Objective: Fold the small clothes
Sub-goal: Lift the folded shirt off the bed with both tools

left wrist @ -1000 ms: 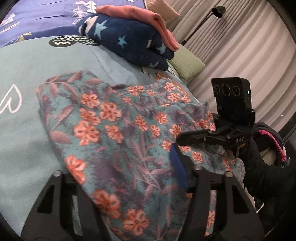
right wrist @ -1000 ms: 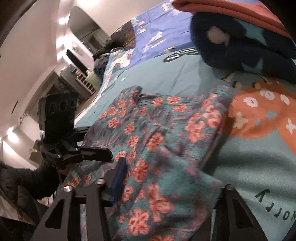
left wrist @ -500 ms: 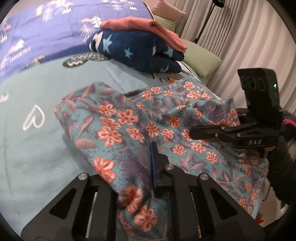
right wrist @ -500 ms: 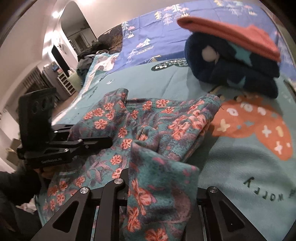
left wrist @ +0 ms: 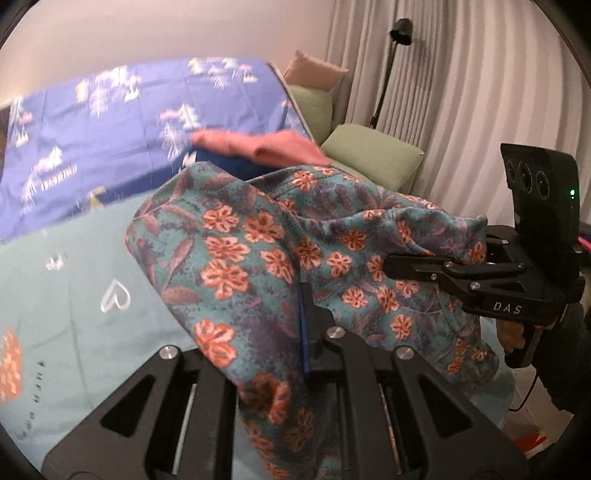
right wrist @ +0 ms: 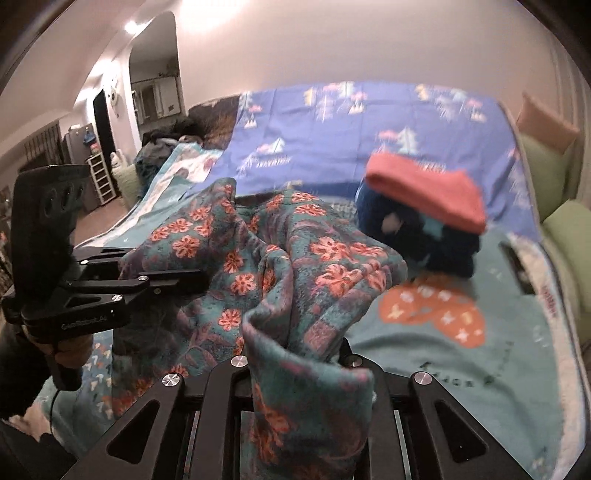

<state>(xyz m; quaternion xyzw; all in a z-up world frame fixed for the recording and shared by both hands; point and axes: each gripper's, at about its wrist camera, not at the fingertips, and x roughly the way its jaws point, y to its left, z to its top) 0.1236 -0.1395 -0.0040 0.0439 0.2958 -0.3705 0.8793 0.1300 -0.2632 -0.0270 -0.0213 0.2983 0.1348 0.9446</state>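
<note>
A teal fleece garment with orange flowers (left wrist: 240,258) hangs lifted off the bed between both grippers. In the left wrist view my left gripper (left wrist: 299,295) is shut on one edge, and the cloth drapes over its fingers. My right gripper (left wrist: 391,264) clamps the other edge at the right. From the right wrist view, the same garment (right wrist: 321,273) bunches up out of my right gripper (right wrist: 306,354), which is shut on it. The left gripper (right wrist: 199,277) grips it from the left. A person's hand holds each handle.
A folded pink garment (right wrist: 424,192) lies on a folded navy star-print one (right wrist: 443,251) just behind the lifted cloth. Under them are a teal blanket (right wrist: 443,387) and a blue tree-print sheet (left wrist: 110,122). Green cushions (left wrist: 369,155), a floor lamp (left wrist: 400,27) and curtains stand at the right.
Both grippers closed on the near edge of the floral garment and rose, pulling it up off the blanket. It lay flat a second ago.
</note>
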